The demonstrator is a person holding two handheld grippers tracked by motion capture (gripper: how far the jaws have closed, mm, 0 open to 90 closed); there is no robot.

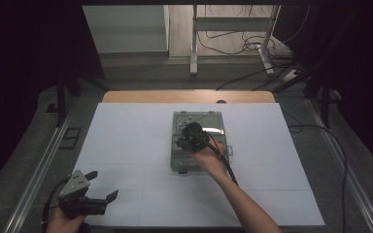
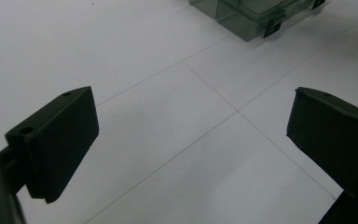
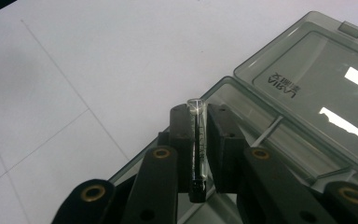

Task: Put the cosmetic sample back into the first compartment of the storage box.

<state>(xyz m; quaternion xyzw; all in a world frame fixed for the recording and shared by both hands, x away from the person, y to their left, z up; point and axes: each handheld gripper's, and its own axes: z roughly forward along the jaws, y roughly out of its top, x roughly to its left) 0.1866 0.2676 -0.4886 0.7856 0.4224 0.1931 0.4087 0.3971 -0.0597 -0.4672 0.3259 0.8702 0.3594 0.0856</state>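
Note:
A smoky-grey clear plastic box [image 1: 198, 141] lies open at the middle of the white table, its lid [image 3: 317, 93] folded back flat. My right gripper [image 1: 184, 141] hovers over the box, shut on a small clear tube [image 3: 198, 140] with a dark cap at its near end; the tube lies lengthwise between the two pads. In the right gripper view the right gripper [image 3: 199, 122] is above the box's open tray near its left edge. My left gripper [image 1: 103, 185] rests at the table's near left corner, jaws wide apart with nothing between them. A corner of the box [image 2: 256, 14] appears far ahead of it.
The white sheet [image 1: 126, 145] covers the table and carries thin grid lines. Bare wood [image 1: 184, 96] shows along the far edge. Cables and a desk frame [image 1: 233, 34] stand on the floor behind. A cable trails from the right gripper along the forearm.

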